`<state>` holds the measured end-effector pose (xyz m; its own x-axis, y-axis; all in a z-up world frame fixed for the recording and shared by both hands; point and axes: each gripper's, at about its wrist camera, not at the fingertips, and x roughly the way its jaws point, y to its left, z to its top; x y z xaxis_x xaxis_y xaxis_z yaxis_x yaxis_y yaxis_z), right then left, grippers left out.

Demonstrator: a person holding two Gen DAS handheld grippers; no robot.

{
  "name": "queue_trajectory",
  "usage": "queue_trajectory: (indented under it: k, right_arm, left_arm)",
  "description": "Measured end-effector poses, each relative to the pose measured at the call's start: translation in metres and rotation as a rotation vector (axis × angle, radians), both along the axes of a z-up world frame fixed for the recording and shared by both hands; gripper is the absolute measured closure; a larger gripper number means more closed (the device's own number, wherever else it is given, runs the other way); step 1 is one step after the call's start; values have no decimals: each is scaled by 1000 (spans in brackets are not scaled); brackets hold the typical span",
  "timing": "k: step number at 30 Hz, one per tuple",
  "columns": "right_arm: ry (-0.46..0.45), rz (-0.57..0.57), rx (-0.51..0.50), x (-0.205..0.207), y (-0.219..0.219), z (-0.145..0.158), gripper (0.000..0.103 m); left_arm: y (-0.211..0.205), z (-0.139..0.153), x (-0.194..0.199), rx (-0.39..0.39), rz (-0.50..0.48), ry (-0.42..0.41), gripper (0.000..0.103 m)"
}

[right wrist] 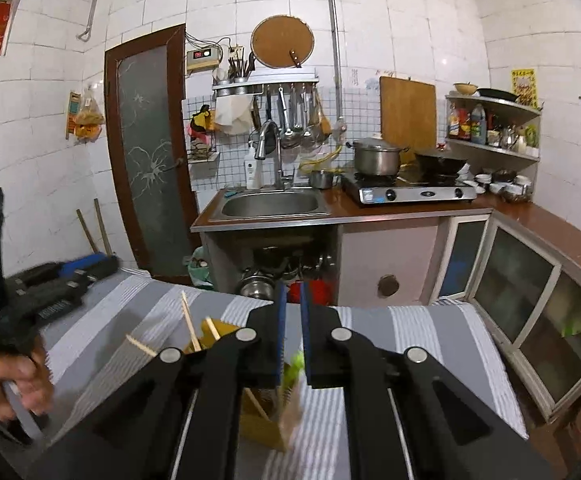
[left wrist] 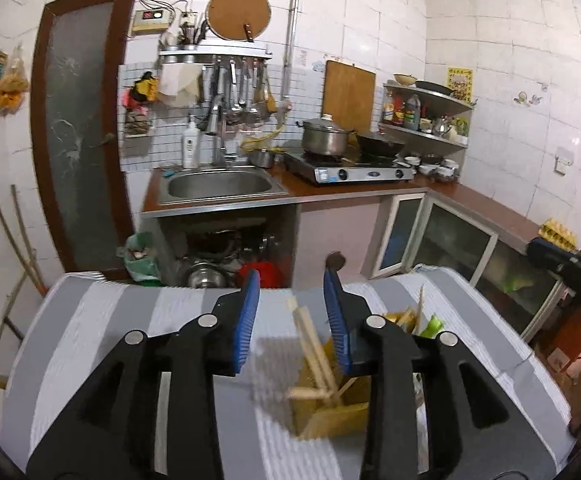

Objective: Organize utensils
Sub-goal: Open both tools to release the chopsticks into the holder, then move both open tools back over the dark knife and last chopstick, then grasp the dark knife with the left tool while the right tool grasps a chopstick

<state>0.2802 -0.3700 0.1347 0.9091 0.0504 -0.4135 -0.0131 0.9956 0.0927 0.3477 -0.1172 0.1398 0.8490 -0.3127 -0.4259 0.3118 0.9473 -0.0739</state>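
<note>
Table (left wrist: 102, 344) covered by grey-and-white striped cloth (right wrist: 422, 344), edges dropping toward the kitchen floor. Directly on the cloth: yellow wooden utensil holder (left wrist: 330, 416), upright, near the middle of the table, with pale chopsticks (left wrist: 314, 344) standing tilted inside it and a green-tipped item (left wrist: 432, 326) at its right side. In the right wrist view, same holder (right wrist: 260, 420) blurred.
</note>
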Motion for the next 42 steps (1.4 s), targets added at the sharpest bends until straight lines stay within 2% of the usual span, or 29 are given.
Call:
queue_trajectory:
  k: [1,3,7,10,14,17,20,23,28,32,42]
  right_arm:
    - [4,-1,0,-7,-4,-3,90]
    - [19,-11,-2,-27,-12,-16,71]
    - [84,-13,8,-63,-24,-56,70]
    - [143,-21,-2,-95,-23,-96,70]
    - [233,-15,-24,-135,-12,-147,70]
    - [288,-8,-16,-152,-6,-176,70]
    - [335,6,1,-163,-2,-197,70]
    - [364,18,5,-168,2,-207,70]
    - [382,18,-17,-161,10,-209,70]
    - [405,-1,-34,-146,11,-214,68]
    - [486,37,-52,-90,12,-226,68]
  left_arm:
    - [8,-4,-8,11,12,9,69]
    - [19,-13,-20,22,20,28,67]
    - [40,-52,-55,43,36,92,64]
    - [49,-104,-92,59,58,169,64]
    - [40,-160,-135,82,35,271,64]
    - [33,-189,-160,62,17,330,59]
    - [27,-216,-170,70,5,398,58]
    - [19,-226,-177,79,-10,419,58]
    - [7,-220,-174,71,-37,414,57]
    - [-4,-219,-161,46,-55,453,55]
    - [-47,-217,-133,108,-109,468,54]
